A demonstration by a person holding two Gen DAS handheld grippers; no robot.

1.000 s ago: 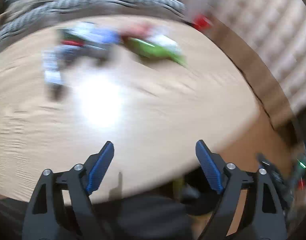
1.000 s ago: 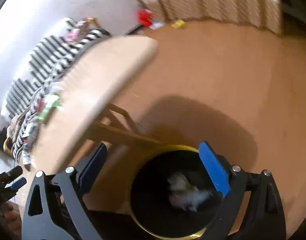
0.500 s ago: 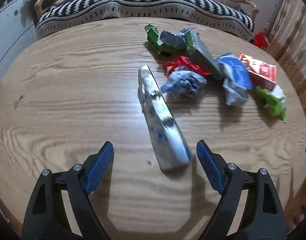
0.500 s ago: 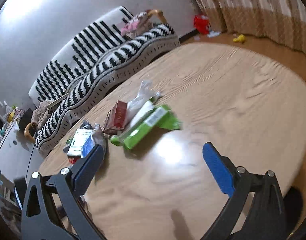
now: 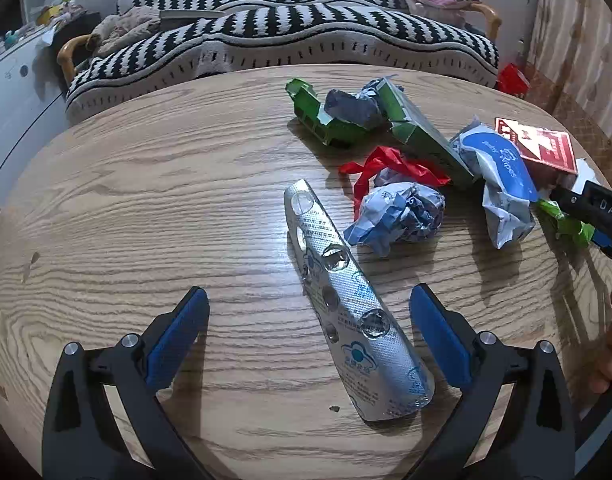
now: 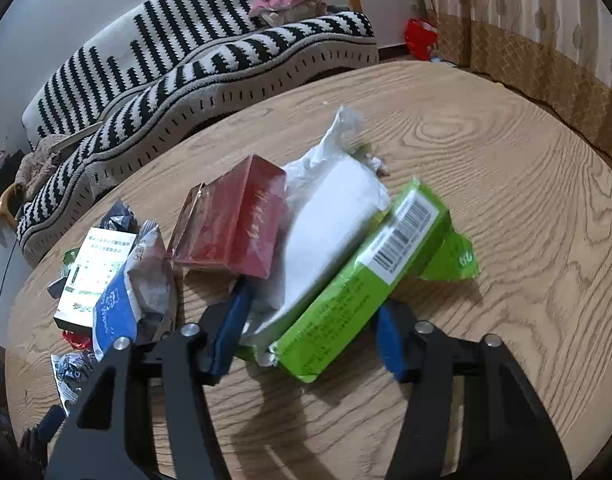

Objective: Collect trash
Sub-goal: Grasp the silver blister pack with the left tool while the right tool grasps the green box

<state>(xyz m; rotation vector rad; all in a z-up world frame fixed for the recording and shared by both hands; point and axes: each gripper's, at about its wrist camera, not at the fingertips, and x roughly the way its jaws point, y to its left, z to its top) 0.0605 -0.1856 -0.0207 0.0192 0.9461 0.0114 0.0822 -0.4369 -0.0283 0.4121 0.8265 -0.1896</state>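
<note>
The left hand-held gripper stands wide, its jaws having just opened further, low over the table. The foil blister strip lies flat between its blue pads, nearer the right-hand one, touched by neither.

The right hand-held gripper has just been narrowing its jaws around the near end of the green pack, which lies tilted across a white bag. The pads sit just beside the pack and bag; whether they press yet I cannot tell.

Beyond the strip, the left view shows a crumpled blue-white ball, a red ribbon, torn green cartons and a blue wipes packet, with the right tool's black finger at the far right edge. Only the right view shows the red box's long side, touching the white bag, and a white printed box further left beside the wipes packet.

A striped sofa runs behind the table in both views, and only the left shows a person's fingers at the edge
</note>
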